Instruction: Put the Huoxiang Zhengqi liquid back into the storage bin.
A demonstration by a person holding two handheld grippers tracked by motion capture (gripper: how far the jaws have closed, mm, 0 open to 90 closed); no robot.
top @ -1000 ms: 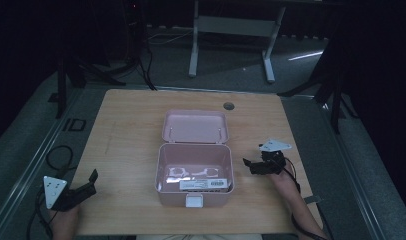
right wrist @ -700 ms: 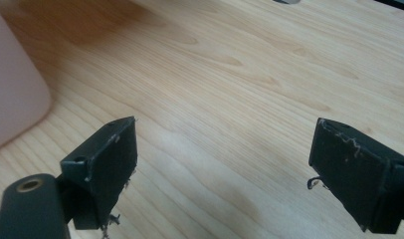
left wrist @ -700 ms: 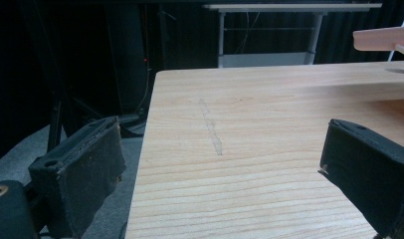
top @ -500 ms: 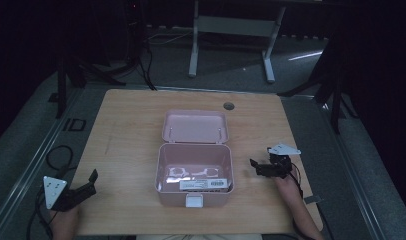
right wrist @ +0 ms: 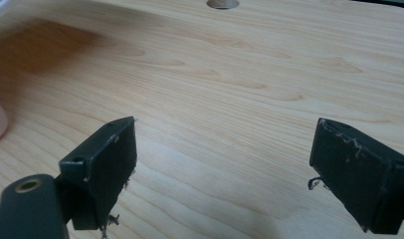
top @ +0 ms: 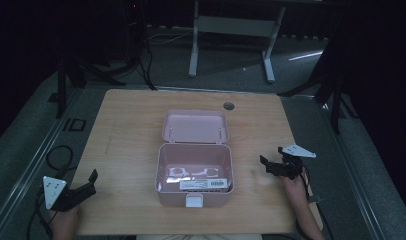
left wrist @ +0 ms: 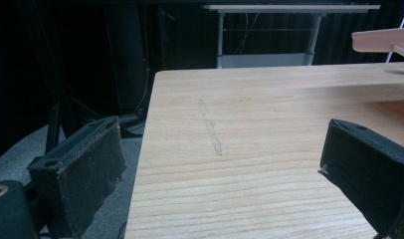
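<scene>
Pink box [top: 195, 172] open, lid back, white items inside.

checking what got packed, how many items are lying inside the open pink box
3: a white rectangular labelled packet along the front wall of the open pink plastic box, and two small white pieces, one at left, one at right, behind it. More may lie underneath.

No legible text or labels.
</scene>
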